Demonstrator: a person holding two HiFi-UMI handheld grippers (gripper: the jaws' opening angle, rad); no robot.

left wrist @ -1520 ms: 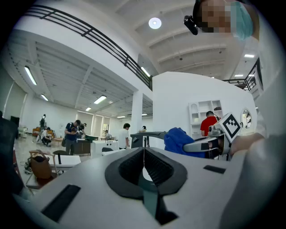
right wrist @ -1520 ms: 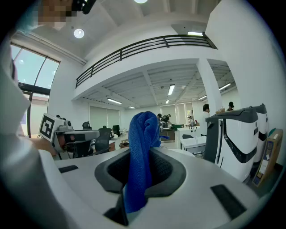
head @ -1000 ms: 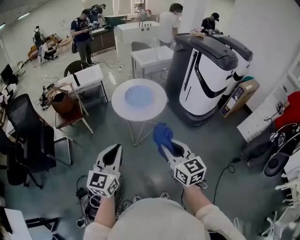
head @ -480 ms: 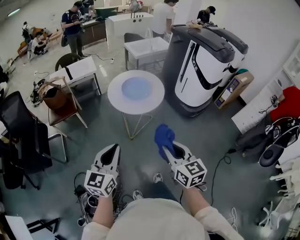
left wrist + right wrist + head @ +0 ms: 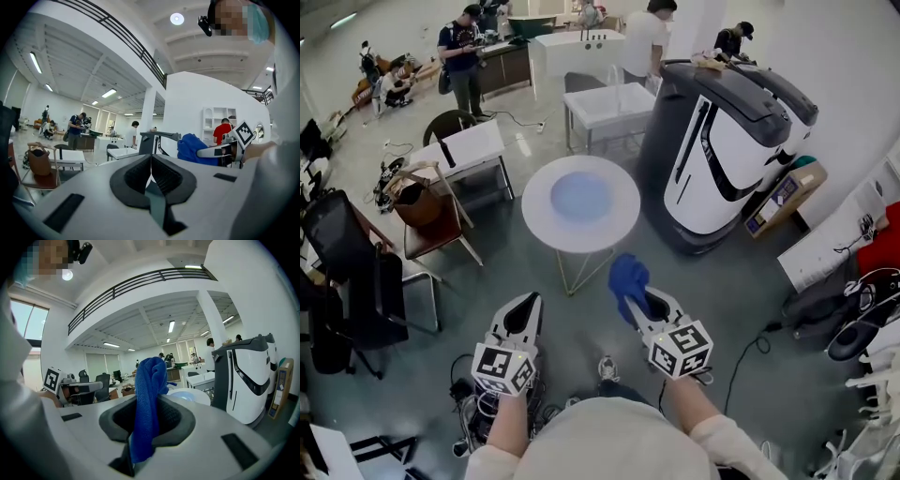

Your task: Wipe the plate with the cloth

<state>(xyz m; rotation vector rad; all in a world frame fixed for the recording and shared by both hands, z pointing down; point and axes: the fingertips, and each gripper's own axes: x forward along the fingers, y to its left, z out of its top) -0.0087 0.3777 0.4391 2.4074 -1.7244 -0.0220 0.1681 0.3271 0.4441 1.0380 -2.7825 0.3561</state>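
Observation:
A pale blue plate (image 5: 579, 195) lies in the middle of a small round white table (image 5: 539, 228) ahead of me; its edge also shows in the right gripper view as the plate (image 5: 183, 396). My right gripper (image 5: 635, 297) is shut on a blue cloth (image 5: 626, 276), which sticks up out of its jaws as the cloth (image 5: 147, 404). My left gripper (image 5: 525, 309) is shut with nothing in it, and its jaws meet in the left gripper view at the gripper (image 5: 151, 174). Both grippers hang over the floor, short of the table.
A large white and black machine (image 5: 722, 155) stands right of the round table. A chair with a brown bag (image 5: 422, 206) and white desks (image 5: 459, 150) are at the left, another white table (image 5: 609, 103) behind. Cables (image 5: 487, 403) lie by my feet. People stand at the back.
The whole view has shifted and the round table sits a little lower and nearer in the head view. Both grippers stay shut, the right one still on the cloth.

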